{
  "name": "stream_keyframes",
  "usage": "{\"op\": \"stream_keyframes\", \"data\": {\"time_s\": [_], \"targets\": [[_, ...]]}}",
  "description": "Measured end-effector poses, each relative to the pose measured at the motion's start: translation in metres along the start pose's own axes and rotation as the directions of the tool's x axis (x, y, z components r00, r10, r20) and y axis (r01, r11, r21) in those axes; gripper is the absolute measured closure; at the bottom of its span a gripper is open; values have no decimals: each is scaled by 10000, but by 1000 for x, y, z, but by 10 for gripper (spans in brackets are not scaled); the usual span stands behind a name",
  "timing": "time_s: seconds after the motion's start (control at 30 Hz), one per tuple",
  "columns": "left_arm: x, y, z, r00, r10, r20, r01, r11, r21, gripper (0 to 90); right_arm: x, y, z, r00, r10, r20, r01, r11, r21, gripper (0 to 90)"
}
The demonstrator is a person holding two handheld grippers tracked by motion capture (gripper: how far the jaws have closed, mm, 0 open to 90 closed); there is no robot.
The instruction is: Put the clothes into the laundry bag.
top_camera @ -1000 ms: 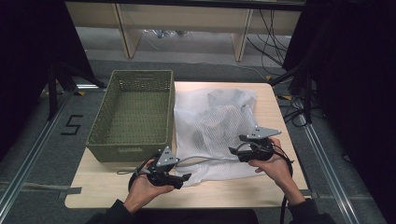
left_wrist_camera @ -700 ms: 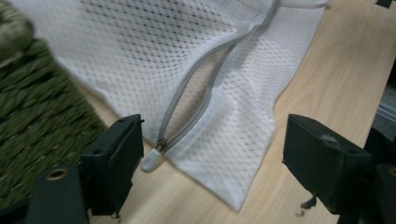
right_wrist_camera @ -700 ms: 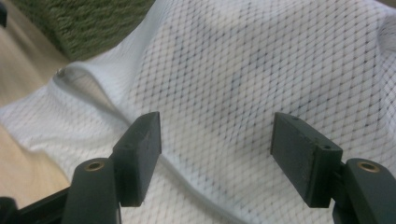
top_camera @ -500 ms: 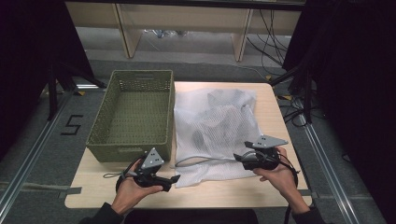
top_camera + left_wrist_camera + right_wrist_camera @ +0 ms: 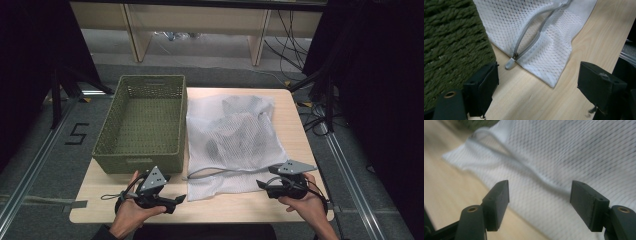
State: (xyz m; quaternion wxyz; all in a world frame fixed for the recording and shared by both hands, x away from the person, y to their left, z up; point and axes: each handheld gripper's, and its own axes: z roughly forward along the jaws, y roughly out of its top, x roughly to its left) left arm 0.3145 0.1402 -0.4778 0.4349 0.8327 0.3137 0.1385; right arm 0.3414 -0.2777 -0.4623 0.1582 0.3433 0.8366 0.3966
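Observation:
A white mesh laundry bag (image 5: 235, 135) lies flat on the wooden table (image 5: 292, 107), with dark items inside it. Its grey zipper (image 5: 215, 172) runs along the near edge. My left gripper (image 5: 177, 200) is held at the near left, apart from the bag's corner. It is open, its jaws have just been opening, and nothing is between them. In the left gripper view (image 5: 537, 80) the zipper pull (image 5: 510, 63) and the bag's corner (image 5: 554, 81) lie ahead. My right gripper (image 5: 260, 184) is open beside the bag's near right edge, with mesh (image 5: 574, 152) ahead of its jaws (image 5: 539, 197).
An empty green woven basket (image 5: 137, 162) stands on the left of the table, touching the bag's left side, and its wall (image 5: 451, 42) is close to my left jaw. Bare wood (image 5: 225, 202) runs along the near edge. Shelving and cables lie beyond the table.
Both hands have drawn back toward the near edge. The left gripper moved left, away from the bag's corner, and its jaws widened. The right gripper moved slightly right.

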Motion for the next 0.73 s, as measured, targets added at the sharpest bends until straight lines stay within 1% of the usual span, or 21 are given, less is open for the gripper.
{"op": "stream_keyframes", "data": {"time_s": [0.03,0.07,0.1,0.13,0.17,0.2,0.23,0.3,0.33,0.37,0.4,0.43,0.47,0.5,0.53,0.57,0.6,0.63,0.67,0.7,0.73], "targets": [[-3,0,1,9999,-121,34,122,9999,-79,176,2,-2,-2,9996,-164,216,163,9999,50,329],[-4,0,-1,10000,18,-9,-18,10000,42,178,4,-4,-2,9995,-282,127,281,9995,151,327],[-5,0,-1,9999,124,-58,-124,9999,53,178,7,-6,-3,9999,-144,19,144,9996,249,327],[-8,0,-1,9999,-49,97,51,9997,-218,182,9,-7,-5,10000,-29,47,27,9996,292,327],[-7,2,-3,9997,219,54,-218,9997,-104,199,9,-8,-5,9994,-355,58,353,9992,198,327],[-8,2,-4,9998,177,118,-174,9995,-259,207,12,-10,-7,9996,-245,105,242,9993,286,327],[-7,3,-4,9995,305,81,-303,9992,-274,206,13,-11,-7,9994,-345,44,343,9989,326,327],[-8,3,-3,10000,92,-24,-92,9994,-324,201,13,-14,-7,9988,-481,51,478,9978,457,327],[-9,3,-3,10000,-7,79,9,9995,-328,200,14,-15,-7,9991,-411,99,406,9980,488,327],[-8,5,-3,9999,80,119,-76,9994,-324,200,14,-15,-6,9991,-410,99,405,9979,508,327],[-9,5,-2,9998,86,182,-76,9986,-531,200,13,-15,-6,9986,-501,168,492,9976,478,327],[-6,6,-4,9989,443,126,-440,9988,-219,200,12,-15,-6,9983,-543,224,533,9977,421,327],[-6,6,-3,9990,434,68,-432,9986,-296,200,12,-14,-7,9990,-385,207,377,9986,372,327],[-8,5,-2,9997,139,190,-130,9988,-473,200,12,-14,-7,9988,-422,241,415,9987,310,327],[-7,5,-3,9996,166,246,-158,9993,-337,200,12,-14,-8,9991,-318,297,310,9991,281,327],[-7,5,-3,9997,-78,218,86,9993,-368,200,12,-14,-8,9990,-380,230,373,9989,288,327],[-6,5,-3,9995,-185,260,197,9987,-471,200,13,-14,-7,9990,-379,232,370,9987,360,327],[-5,5,-4,9999,-137,69,140,9991,-394,200,14,-14,-7,9986,-452,258,443,9984,365,326],[-5,4,-4,9995,-291,98,296,9984,-484,200,14,-14,-6,9984,-521,225,512,9980,381,326],[-3,4,-4,9998,-37,183,45,9990,-443,200,15,-14,-6,9989,-417,194,409,9984,402,326],[-4,4,-3,9996,-234,145,241,9987,-455,200,15,-14,-6,9988,-446,215,438,9983,393,326]]}}
